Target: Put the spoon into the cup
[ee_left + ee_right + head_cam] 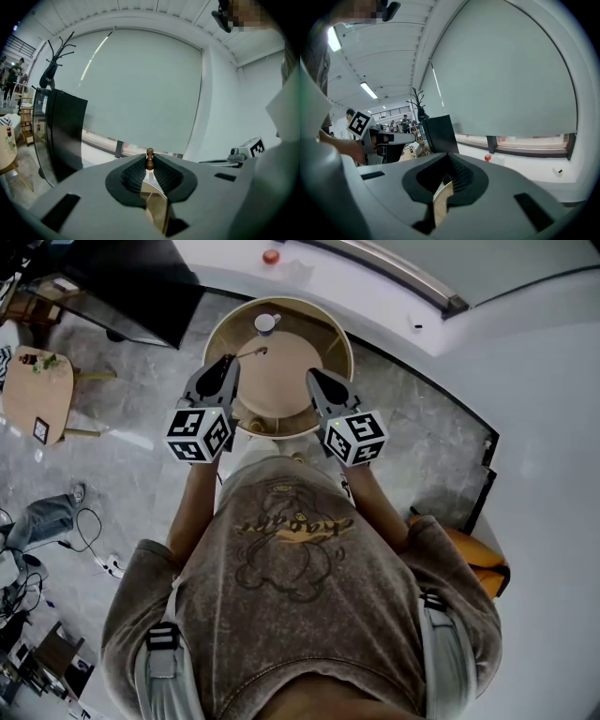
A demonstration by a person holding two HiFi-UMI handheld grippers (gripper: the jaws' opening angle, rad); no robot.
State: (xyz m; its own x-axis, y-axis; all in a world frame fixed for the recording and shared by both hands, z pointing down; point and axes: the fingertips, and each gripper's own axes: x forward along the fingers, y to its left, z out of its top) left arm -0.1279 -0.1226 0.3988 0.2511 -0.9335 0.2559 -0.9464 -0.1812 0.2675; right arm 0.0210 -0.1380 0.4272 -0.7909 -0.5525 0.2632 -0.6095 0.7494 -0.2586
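Pinching spoon (150, 164), left hand-held gripper (231, 360) outstretched.

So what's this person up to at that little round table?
A person stands at a round table with tongs in each hand. The left tongs grip a spoon, held over the table short of the white cup near its far edge. The right tongs are shut and empty. The spoon isn't in the cup yet.

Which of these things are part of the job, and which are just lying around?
In the job: spoon, held in the left gripper; white cup; round table.
Just lying about: small side table; red object on the sill; black cabinet.
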